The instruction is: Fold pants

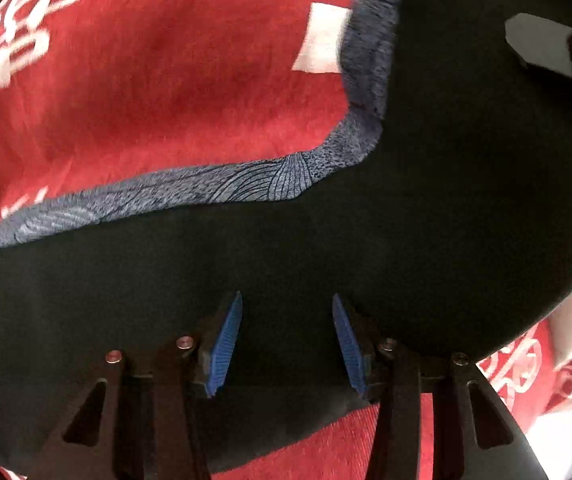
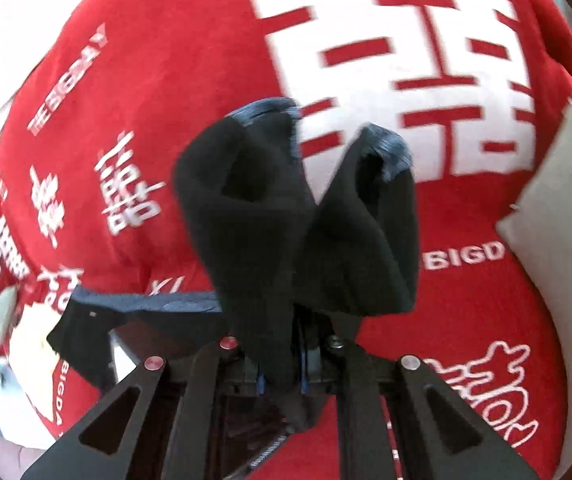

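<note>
In the left wrist view, the black fabric pants with a blue-grey patterned hem band (image 1: 326, 240) are seen spread across the lower and right parts of the frame, lying on a red cloth printed with white characters (image 1: 165, 80). The hem band is traced from the lower left edge up to the top centre. The left tool (image 1: 288, 336) is seen at the bottom centre, its blue ribbed pads (image 1: 225, 344) standing apart over the dark cloth; no fabric is seen pressed between them, so it is read as released. A grey part of the other tool's frame is seen at the upper right.

In the right wrist view, the right tool (image 2: 281, 380) is found at the bottom centre, its jaws clenched on a bunched fold of the black pants (image 2: 286, 232). From the grip the cloth is carried upward in two rolled lobes toward the middle of the frame, each lobe topped by the blue-grey band. A further flap of the pants is seen trailing to the lower left. The red cloth (image 2: 165, 80) is spread behind, and a white pillow-like shape (image 2: 558, 200) is seen at the right edge.
</note>
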